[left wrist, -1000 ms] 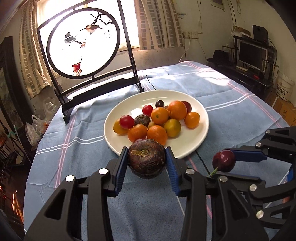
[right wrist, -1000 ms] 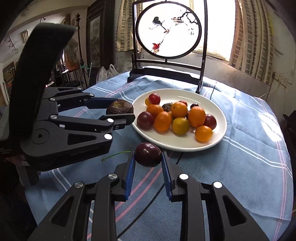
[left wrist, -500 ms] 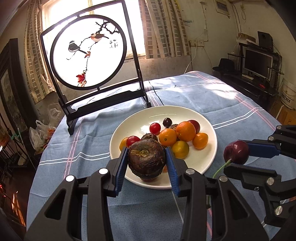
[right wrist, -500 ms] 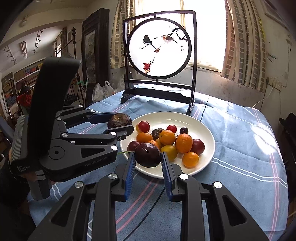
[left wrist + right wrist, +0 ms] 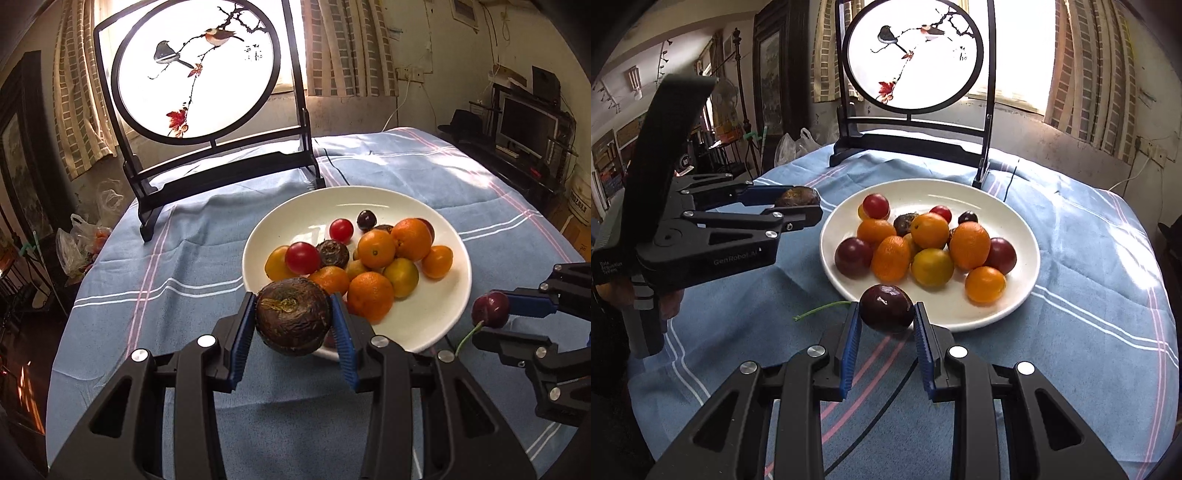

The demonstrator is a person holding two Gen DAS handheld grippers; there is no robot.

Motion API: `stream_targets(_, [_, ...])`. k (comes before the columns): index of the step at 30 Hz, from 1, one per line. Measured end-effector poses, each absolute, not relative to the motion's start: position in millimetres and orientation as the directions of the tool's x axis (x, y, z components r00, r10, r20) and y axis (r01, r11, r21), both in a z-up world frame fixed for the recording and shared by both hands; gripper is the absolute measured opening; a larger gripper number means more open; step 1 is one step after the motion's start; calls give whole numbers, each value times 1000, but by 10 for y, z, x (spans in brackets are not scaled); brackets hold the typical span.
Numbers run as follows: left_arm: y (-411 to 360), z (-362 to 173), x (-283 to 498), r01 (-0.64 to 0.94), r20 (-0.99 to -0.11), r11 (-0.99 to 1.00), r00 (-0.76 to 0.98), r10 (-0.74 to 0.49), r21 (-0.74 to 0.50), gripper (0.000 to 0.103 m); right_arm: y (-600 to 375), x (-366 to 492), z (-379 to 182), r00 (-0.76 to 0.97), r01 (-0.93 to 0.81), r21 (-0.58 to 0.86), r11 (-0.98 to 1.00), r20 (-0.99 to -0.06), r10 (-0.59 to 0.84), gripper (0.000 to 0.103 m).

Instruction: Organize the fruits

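A white plate (image 5: 436, 321) (image 5: 1015, 302) holds several oranges, red tomatoes and dark fruits on the blue cloth. My left gripper (image 5: 293, 321) is shut on a dark brown water chestnut (image 5: 293, 320) and holds it over the plate's near left rim. It also shows in the right wrist view (image 5: 796, 206), at the plate's left. My right gripper (image 5: 886, 314) is shut on a dark red cherry (image 5: 886, 308) with a green stem, just above the plate's near rim. The cherry also shows in the left wrist view (image 5: 491, 309).
A black stand with a round bird-painted screen (image 5: 195, 66) (image 5: 916, 55) stands on the table behind the plate. A black cable (image 5: 871, 421) runs across the blue striped tablecloth (image 5: 147, 295). The table's edge curves round at the left.
Both grippers have moved forward towards the plate with their fruits. The plate now looks nearer and larger in both views.
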State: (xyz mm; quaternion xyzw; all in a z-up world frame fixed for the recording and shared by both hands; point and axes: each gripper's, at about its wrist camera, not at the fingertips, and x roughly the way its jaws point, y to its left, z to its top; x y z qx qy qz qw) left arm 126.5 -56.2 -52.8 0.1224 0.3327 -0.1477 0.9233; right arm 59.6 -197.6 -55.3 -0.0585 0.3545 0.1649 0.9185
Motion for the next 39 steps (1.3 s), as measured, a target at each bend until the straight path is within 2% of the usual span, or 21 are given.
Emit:
stream_targets(3, [-645,-432,1419,351,-632,930,747,-206,111,39,-1964,753,-423,733,-328,-24,944,-637,239,29])
stream_targets(8, [-846,-354,1762,329,-620,938,761,-191,114,40,-2083,1176,-350,764,-254,24,967,-608,216,29])
stream_targets(14, [-896,-511,2123,279,-655,954,742,-143,107,40,-2203,1583,-495,748,-196,86,977,-631,206,29])
stream_targets(20, [-929,-633,2216,269,-666,955,736,-122,122,41,-2159,1788,-590,740,-185,77,980,-645,190,30])
stream_targets(21, [-934,-638,2218,267,-664,956,738,-119,125,41,-2149,1808,-601,731,-197,84,977,-652,203,34])
stream_targets(22, [-931,-638,2209,259,-659,957,744,-110,133,46,-2143,1805,-607,730,-194,86,977,-652,202,44])
stream_targets(23, [-918,-628,2196,252,-651,958,752,-103,139,54,-2151,1777,-592,744,-179,84,980,-641,190,48])
stream_targets(25, [-874,-586,2137,246,-630,958,770,-102,145,64,-2187,1695,-528,756,-175,111,978,-621,206,51])
stream_targets(28, [-807,-481,1979,237,-602,959,792,-99,154,68,-2259,1452,-380,798,-148,148,978,-566,207,67])
stream_targets(31, [-728,-353,1698,229,-551,962,827,-111,150,82,-2280,1140,-251,831,-146,157,977,-516,208,73])
stream_targets(34, [-679,-227,1367,206,-471,964,876,-106,166,97,-2233,768,-143,887,-104,94,990,-442,135,80])
stream_targets(36, [-666,-144,1171,186,-426,968,899,-99,168,98,-2197,522,-79,920,-70,63,996,-382,89,86])
stream_targets(39, [-655,-50,977,185,-404,973,908,-114,140,98,-2189,215,-6,952,-58,76,995,-296,79,93])
